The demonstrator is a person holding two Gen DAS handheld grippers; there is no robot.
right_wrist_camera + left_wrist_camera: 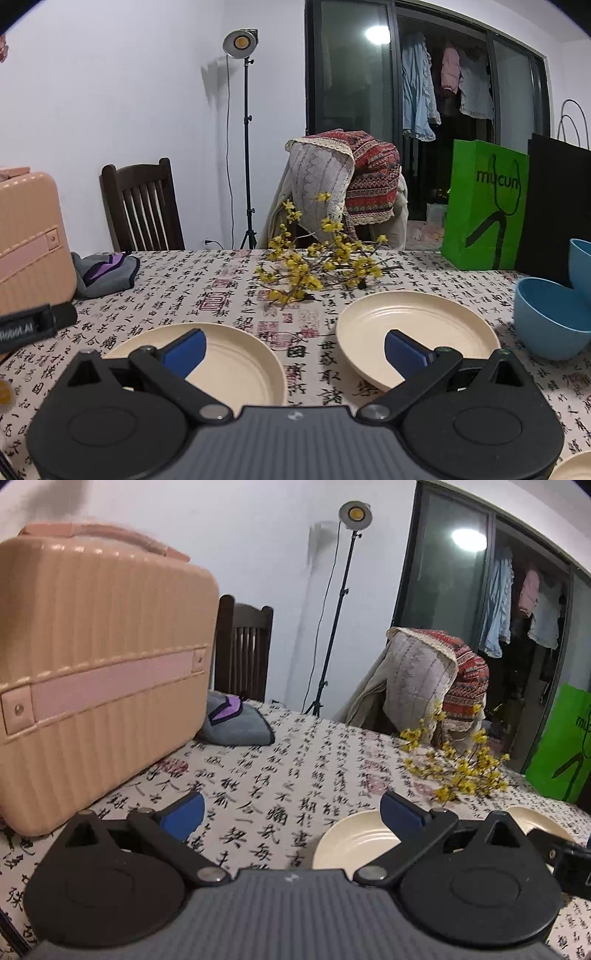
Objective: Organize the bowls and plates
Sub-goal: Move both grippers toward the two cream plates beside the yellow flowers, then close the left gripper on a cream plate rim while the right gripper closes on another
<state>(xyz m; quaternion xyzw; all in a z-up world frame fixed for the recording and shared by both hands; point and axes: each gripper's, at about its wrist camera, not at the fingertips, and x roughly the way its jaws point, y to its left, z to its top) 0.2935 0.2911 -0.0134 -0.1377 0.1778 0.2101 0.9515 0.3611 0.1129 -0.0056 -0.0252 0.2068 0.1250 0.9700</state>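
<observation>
On the calligraphy-print tabletop (229, 280) a pink case (99, 686) stands left, two cream plates (236, 358) (417, 328) lie side by side near blue bowls (550, 317), and both the left claw (291, 812) and right claw (295, 347) hover open, empty.
</observation>
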